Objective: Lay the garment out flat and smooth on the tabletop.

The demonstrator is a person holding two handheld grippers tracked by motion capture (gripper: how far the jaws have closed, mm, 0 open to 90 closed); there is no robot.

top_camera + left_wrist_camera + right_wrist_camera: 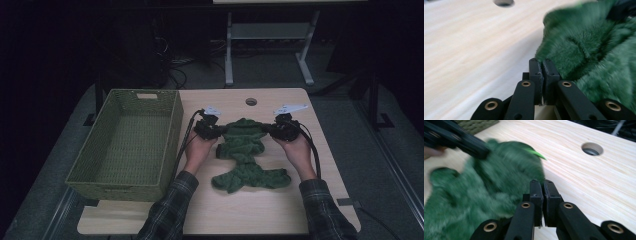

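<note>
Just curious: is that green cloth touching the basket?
Apart. The high view shows bare table and the left gripper between the cloth and the basket.

Your left gripper (pixel 220 131): jaws pressed together, pointing 3 o'clock. Your right gripper (pixel 267 129): jaws pressed together, pointing 9 o'clock. Your forearms enter from 6 o'clock, plaid sleeves, hands well apart.
</note>
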